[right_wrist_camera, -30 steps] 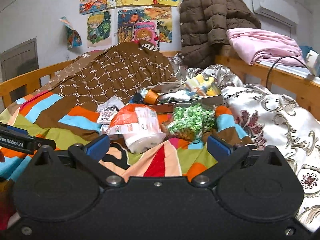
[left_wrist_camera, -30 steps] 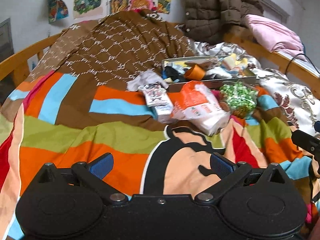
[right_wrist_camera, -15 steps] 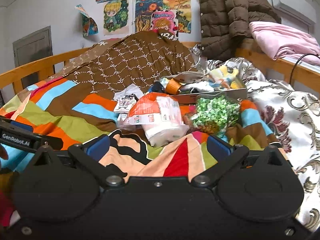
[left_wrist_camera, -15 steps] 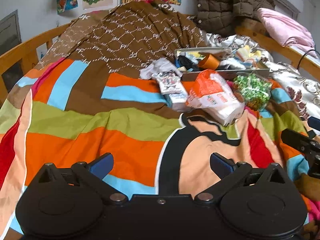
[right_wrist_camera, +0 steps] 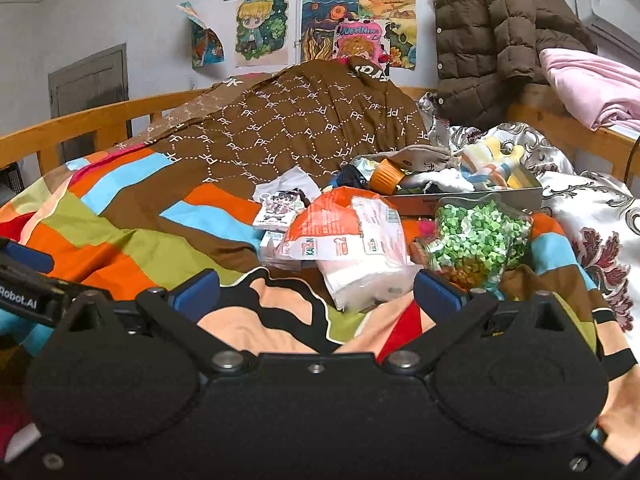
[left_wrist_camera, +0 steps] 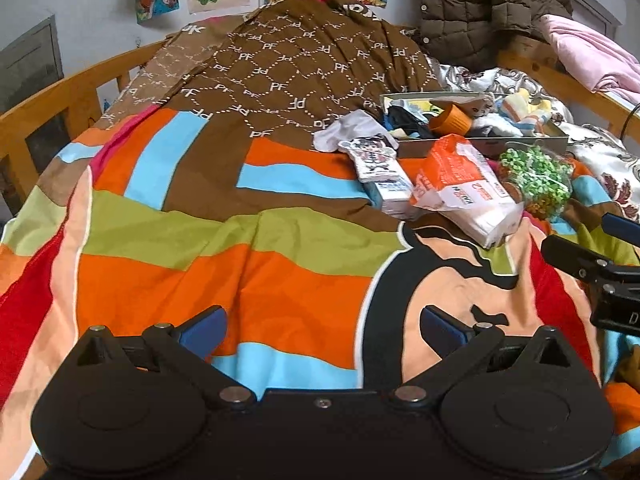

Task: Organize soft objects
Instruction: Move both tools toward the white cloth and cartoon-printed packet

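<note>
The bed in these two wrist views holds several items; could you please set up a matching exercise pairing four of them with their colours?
Things:
1. Tissue pack
2. Bag of small pieces
3. Puffer jacket
4. Folded blanket on the rail

Colours:
A. Pink
B. Orange and white
C. Brown
D. Green

Pairs: 1-B, 2-D, 3-C, 4-A

Even soft daylight, fisheye-bent edges, slight blur
</note>
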### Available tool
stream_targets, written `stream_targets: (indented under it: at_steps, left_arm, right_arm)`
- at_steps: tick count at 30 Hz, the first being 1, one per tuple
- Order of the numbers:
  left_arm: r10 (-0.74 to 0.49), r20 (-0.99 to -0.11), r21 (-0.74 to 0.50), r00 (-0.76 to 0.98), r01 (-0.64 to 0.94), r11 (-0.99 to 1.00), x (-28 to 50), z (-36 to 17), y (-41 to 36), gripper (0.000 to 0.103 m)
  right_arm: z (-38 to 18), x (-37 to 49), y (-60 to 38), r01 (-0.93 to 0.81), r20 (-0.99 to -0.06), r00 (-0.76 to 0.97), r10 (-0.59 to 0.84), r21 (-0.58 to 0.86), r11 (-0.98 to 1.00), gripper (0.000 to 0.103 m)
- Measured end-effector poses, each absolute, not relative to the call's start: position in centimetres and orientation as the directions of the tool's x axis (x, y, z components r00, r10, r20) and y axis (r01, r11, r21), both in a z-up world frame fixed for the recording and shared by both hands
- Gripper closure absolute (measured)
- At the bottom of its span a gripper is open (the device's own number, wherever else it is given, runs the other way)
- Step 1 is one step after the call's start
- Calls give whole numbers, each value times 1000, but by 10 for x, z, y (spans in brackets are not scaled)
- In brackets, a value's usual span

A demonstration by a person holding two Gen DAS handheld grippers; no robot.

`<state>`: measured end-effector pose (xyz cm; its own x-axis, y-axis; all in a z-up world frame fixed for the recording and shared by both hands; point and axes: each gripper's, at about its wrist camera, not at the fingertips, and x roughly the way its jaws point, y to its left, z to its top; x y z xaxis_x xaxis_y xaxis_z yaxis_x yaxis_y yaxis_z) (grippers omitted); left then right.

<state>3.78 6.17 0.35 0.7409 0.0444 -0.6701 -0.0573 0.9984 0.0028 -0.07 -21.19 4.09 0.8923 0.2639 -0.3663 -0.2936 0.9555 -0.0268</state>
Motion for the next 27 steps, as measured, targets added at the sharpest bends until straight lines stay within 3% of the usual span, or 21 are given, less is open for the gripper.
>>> stream_targets:
  at_steps: [11, 27]
  left_arm:
    - [84, -669, 27, 738, -88, 996, 38, 0, 73, 1]
    - [142, -617, 104, 774, -99, 990, 73, 5, 93, 1]
  right_arm:
    - [29, 12, -208, -326, -400, 869, 291, -21, 945, 1]
    - [20, 58, -187, -332, -256, 922, 290, -139, 933, 1]
